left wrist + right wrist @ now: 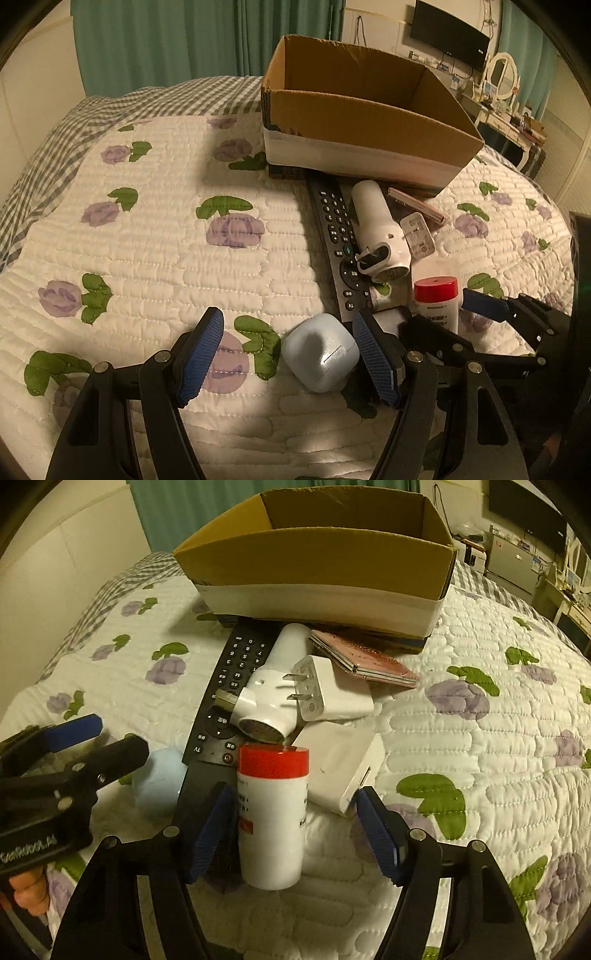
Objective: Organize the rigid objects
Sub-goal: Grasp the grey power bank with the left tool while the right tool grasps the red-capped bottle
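A pale blue earbud case (320, 357) lies on the quilt between my open left gripper's (288, 363) fingers, close to the right finger. A white bottle with a red cap (272, 814) stands between my open right gripper's (297, 836) fingers, nearer the left finger; it also shows in the left wrist view (436, 301). Behind them lie a black remote (334, 236), a white handheld device (378, 230), a white plug adapter (332, 690), a white power block (341, 766) and a pink flat case (364, 659). An open cardboard box (364, 125) stands behind the pile.
The floral quilt (147, 236) covers the bed, with a checked sheet at its far left. Green curtains hang behind. A dresser with a mirror (500, 75) and a wall TV stand at the far right.
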{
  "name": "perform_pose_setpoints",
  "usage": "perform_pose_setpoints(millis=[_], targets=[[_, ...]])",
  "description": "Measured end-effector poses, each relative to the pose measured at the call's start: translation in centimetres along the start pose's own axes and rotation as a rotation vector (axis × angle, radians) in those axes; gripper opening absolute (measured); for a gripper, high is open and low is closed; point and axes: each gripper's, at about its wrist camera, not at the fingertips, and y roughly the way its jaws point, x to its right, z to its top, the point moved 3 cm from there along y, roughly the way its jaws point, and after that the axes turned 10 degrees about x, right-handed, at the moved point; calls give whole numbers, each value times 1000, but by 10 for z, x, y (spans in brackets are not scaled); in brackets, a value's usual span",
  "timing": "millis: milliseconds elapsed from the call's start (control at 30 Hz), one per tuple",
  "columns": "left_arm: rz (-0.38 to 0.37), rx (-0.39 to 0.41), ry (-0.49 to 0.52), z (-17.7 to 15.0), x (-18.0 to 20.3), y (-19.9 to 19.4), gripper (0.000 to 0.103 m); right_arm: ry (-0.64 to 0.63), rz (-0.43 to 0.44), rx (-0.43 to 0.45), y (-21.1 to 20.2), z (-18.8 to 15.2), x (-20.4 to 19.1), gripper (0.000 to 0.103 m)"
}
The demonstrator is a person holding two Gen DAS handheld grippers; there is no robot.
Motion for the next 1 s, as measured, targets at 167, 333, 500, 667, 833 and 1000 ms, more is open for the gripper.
perform_pose_setpoints(millis=[167,333,500,667,833,1000], targets=[[11,4,40,0,12,-8,75,-17,-33,28,-9,2,1,39],[-18,-12,62,0,32,-13,75,-7,-25,90,-36,11,9,37],[-94,-65,83,-4,64,-7,75,-10,-87,155,-68,23,22,37],[-69,-142,114,-15,83,16,73,29,-97,163,-74,24,36,36],[-41,-157,148,-21,89,25,53,26,-81,158,-71,24,35,36],[-58,-151,127,-21,86,22,50,24,-83,159,-70,21,35,36]])
